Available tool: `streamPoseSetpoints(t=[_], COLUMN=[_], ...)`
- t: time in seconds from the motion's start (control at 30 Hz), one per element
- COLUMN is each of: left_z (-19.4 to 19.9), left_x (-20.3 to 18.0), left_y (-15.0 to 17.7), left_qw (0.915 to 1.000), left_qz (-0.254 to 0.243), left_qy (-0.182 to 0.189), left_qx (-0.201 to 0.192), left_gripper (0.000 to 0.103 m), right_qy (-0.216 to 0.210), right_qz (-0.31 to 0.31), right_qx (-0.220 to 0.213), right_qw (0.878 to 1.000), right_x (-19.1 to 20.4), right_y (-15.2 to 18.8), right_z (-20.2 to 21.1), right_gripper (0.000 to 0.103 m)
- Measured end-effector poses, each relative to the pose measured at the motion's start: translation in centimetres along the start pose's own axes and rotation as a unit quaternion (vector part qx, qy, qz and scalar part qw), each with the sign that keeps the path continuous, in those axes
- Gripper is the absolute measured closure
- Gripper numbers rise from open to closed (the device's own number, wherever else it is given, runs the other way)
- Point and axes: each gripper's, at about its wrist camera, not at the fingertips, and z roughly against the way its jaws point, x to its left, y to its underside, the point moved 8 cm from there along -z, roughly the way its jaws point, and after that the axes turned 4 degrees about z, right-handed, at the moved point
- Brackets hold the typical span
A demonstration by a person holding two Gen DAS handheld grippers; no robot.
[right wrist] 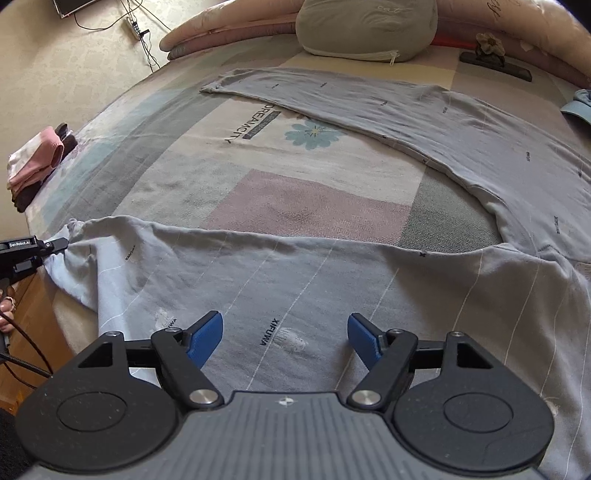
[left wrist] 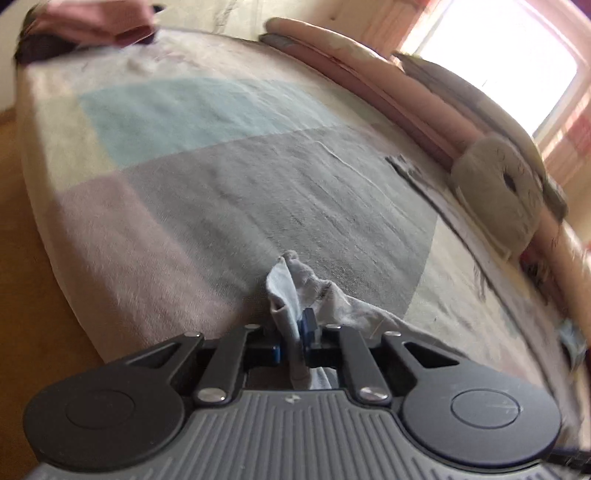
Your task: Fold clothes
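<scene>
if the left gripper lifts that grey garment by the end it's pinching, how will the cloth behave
Probably floppy: the grey garment bunches into soft folds where the left gripper is shut on it. It looks thin and light, lying flat with fine creases. Its far part would likely drag across the bed sheet, since the right gripper is open above it.

Right gripper [right wrist: 285,338] hovers jaws wide over the grey trousers [right wrist: 295,280] spread on the bed [right wrist: 306,192]. Left gripper [right wrist: 61,243] at 9 o'clock pinches a trouser cuff. Folded pile [right wrist: 38,162] at 10, pillow [right wrist: 365,29] at 12.
</scene>
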Motion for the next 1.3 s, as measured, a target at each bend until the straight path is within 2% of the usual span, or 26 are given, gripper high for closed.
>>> streamPoseSetpoints(t=[0.03,0.23,0.4,0.6,0.67,0.77,0.8,0.83,0.87,1.0,1.17,1.2,1.23,1.27,1.3], left_z=[0.1,1.1,0.5,0.0,-0.3,-0.6,-0.7,-0.7,-0.7,-0.6,-0.4,-0.2,-0.1,0.2,0.6], left_x=[-0.3,0.6,1.0,2.3,2.6,2.9,2.9,2.9,2.8,2.6,2.5,2.5,2.5,2.4,2.5], left_y=[-0.4,-3.3,-3.8,-2.8,-2.3,-2.0,-2.0,-2.0,-2.0,-2.0,-2.0,-2.0,-2.0,-2.1,-2.2], left_qw=[0.9999,0.9998,0.9995,0.9998,0.9997,0.9996,0.9996,0.9996,0.9995,0.9992,0.9991,0.999,0.9989,0.9989,0.9988], left_qz=[-0.012,-0.014,-0.029,-0.012,-0.013,-0.008,-0.009,-0.012,-0.015,-0.021,-0.021,-0.023,-0.026,-0.026,-0.026], left_qy=[-0.002,-0.003,-0.008,-0.008,-0.011,-0.011,-0.011,-0.012,-0.013,-0.02,-0.025,-0.028,-0.03,-0.033,-0.034], left_qx=[0.0,-0.014,-0.008,0.01,0.018,0.024,0.024,0.025,0.025,0.026,0.025,0.024,0.024,0.023,0.022], left_gripper=[0.097,0.099,0.099,0.099,0.099,0.099,0.099,0.099,0.099,0.099,0.099,0.099,0.1,0.1,0.1], right_qy=[0.001,0.006,0.01,0.018,0.022,0.029,0.026,0.023,0.019,0.003,0.011,0.013,0.017,0.02,0.016], right_qz=[0.001,0.002,0.009,0.117,0.179,0.279,0.299,0.318,0.335,0.366,0.375,0.373,0.367,0.361,0.355], right_qx=[-0.003,-0.011,-0.004,0.001,0.013,0.061,0.075,0.088,0.101,0.122,0.114,0.112,0.112,0.113,0.116], right_qw=[1.0,1.0,1.0,0.993,0.984,0.958,0.951,0.944,0.936,0.923,0.92,0.921,0.923,0.925,0.928], right_x=[0.1,0.5,1.1,2.9,3.6,4.1,4.0,3.9,3.9,3.5,2.5,2.4,2.4,2.4,2.4], right_y=[-0.1,-0.2,0.1,1.2,2.4,5.2,6.1,7.0,7.9,9.7,10.0,10.0,9.8,9.6,9.5], right_z=[0.1,0.6,0.4,1.7,2.2,2.6,2.9,3.2,3.5,4.5,4.6,4.6,4.7,4.8,5.0], right_gripper=[0.024,0.024,0.024,0.026,0.033,0.052,0.06,0.064,0.065,0.069,0.071,0.079,0.095,0.1,0.1])
